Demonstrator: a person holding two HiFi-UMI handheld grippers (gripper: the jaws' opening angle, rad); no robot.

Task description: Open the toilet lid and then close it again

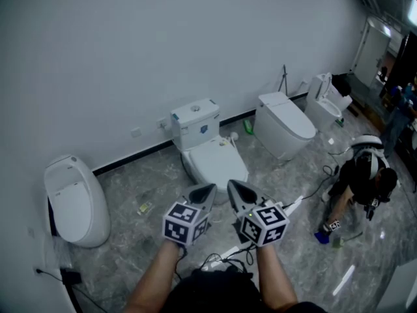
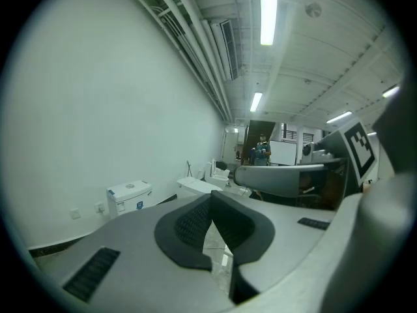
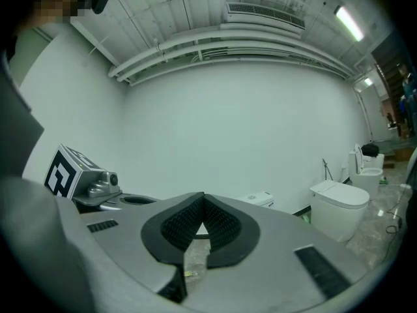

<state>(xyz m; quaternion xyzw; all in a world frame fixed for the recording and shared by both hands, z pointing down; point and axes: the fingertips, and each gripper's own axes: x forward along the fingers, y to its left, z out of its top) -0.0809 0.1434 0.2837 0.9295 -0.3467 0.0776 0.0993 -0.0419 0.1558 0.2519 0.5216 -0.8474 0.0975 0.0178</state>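
The white toilet with a tank [image 1: 195, 119] stands against the wall, its lid [image 1: 216, 162] down. Both grippers are held side by side in the air in front of it, touching nothing. My left gripper [image 1: 208, 190] is shut with nothing between its jaws, and so is my right gripper [image 1: 232, 186]. In the left gripper view the shut left gripper [image 2: 212, 199] points level past the tank [image 2: 129, 196], with the right gripper's body [image 2: 280, 178] beside it. In the right gripper view the shut right gripper [image 3: 202, 199] faces the wall, and the tank [image 3: 262, 199] shows small beyond it.
An egg-shaped toilet [image 1: 75, 201] stands at the left. A tankless toilet [image 1: 283, 126] and another with its lid up [image 1: 329, 103] stand at the right. A person [image 1: 361, 175] crouches on the floor at the right. Cables [image 1: 225, 256] lie on the marble floor by my feet.
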